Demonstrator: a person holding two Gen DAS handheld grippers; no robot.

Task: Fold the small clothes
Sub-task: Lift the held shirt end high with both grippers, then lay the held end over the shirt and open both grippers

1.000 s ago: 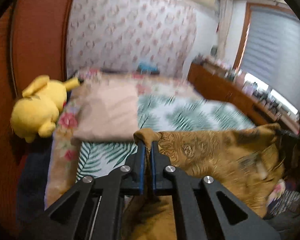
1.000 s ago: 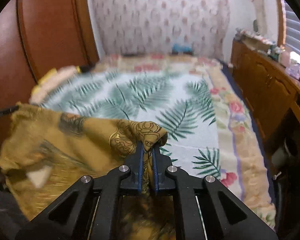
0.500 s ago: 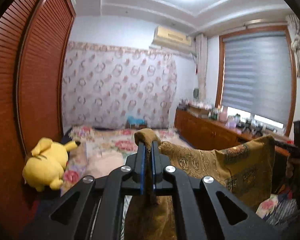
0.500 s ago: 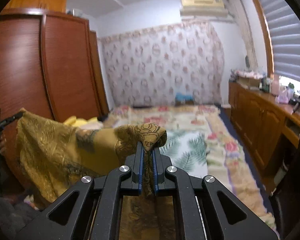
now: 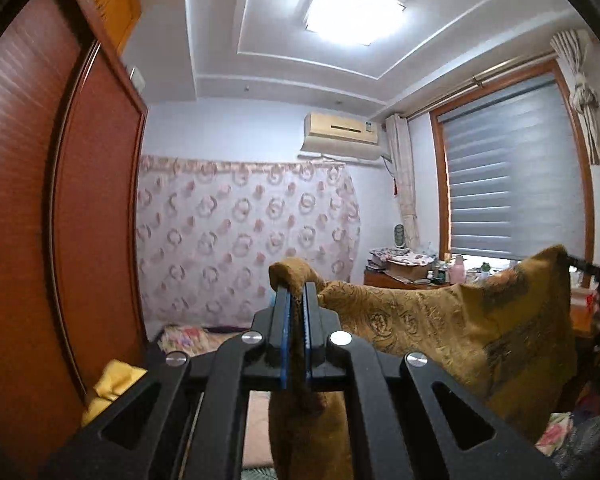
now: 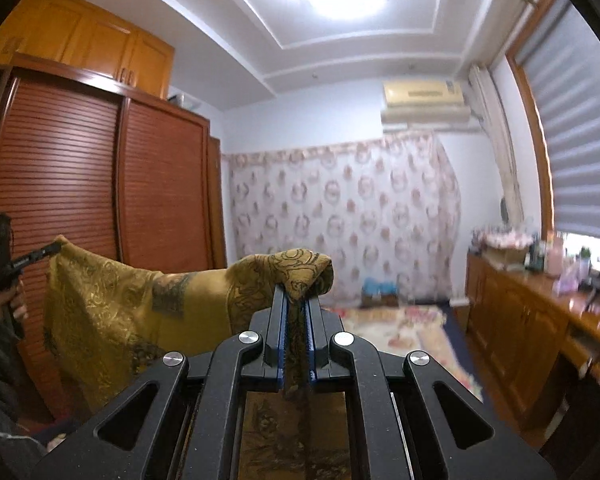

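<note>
Left claw [image 5: 295, 292]: clamped on one bunched corner of the mustard patterned garment [image 5: 440, 320], cloth pinched between the blue pads and hanging down through the frame. Right claw [image 6: 296, 300]: likewise clamped on the opposite corner, fabric lump sitting over the fingertips. Garment: held aloft between both claws, top edge sagging slightly, body hanging as a sheet; touching nothing below as far as visible. Opposite claw noted at the frame edge in each wrist view, gripping the far corner.

Beyond: floral bedding [image 6: 396, 320] low in the right wrist view, blurred; a yellow soft item [image 5: 112, 384] beside the louvred wardrobe [image 6: 100, 220]. Far: cluttered wooden surface [image 6: 540, 292] under the window blind [image 5: 512, 176], patterned wall drape [image 5: 244, 240], air conditioner [image 5: 342, 136].

Progress, by judgement: early stage. Garment lifted and spread, no fold visible. Outstanding: lay flat on the bed, make folds, release. Lower hem out of view, so possibly some doubling undetected.
</note>
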